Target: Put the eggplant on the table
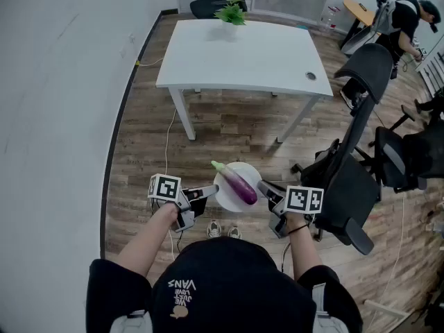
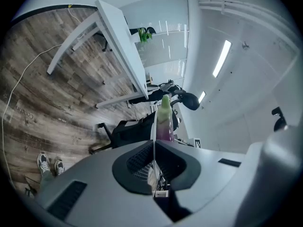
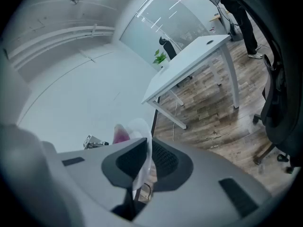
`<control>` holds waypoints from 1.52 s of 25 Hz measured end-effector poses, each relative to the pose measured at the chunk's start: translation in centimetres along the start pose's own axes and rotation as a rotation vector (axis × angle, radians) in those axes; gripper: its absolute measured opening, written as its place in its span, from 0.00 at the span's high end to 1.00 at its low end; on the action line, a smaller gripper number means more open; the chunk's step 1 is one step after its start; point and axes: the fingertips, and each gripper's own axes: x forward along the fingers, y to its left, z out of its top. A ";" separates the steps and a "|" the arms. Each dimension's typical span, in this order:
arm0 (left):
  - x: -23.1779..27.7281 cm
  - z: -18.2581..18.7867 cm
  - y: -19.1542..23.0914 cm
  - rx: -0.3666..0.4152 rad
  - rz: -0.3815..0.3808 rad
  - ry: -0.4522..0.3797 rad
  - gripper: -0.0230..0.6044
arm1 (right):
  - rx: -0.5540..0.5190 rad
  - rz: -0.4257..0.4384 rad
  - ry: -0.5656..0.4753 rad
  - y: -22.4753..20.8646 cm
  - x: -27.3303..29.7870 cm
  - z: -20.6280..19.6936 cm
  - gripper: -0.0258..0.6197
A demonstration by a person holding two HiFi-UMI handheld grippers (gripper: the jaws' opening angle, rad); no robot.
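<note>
A purple eggplant [image 1: 239,184] with a green stem end lies on a white plate [image 1: 227,194], held in the air above the wooden floor. My left gripper [image 1: 212,190] is shut on the plate's left rim, and my right gripper [image 1: 266,188] is shut on its right rim. In the left gripper view the plate's edge [image 2: 154,136] runs as a thin line between the closed jaws, with the eggplant [image 2: 164,122] beyond. In the right gripper view the plate [image 3: 141,131] sits between the jaws and the eggplant [image 3: 121,135] shows pink behind it. The white table [image 1: 236,61] stands ahead.
A small green plant [image 1: 231,12] stands at the table's far edge. Black office chairs [image 1: 350,179] crowd the right side close to my right arm. A person [image 1: 409,19] sits at the back right. A white wall [image 1: 62,82] runs along the left, and a cable [image 1: 170,134] lies on the floor.
</note>
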 end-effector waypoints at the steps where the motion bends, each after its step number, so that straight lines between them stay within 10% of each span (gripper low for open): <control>1: 0.0 0.0 -0.1 0.000 -0.001 0.000 0.93 | 0.000 -0.001 0.000 0.0 -0.1 0.0 0.89; 38: -1.7 2.1 0.1 0.008 -0.024 0.032 0.93 | -0.006 -0.017 -0.030 1.6 1.7 0.9 0.89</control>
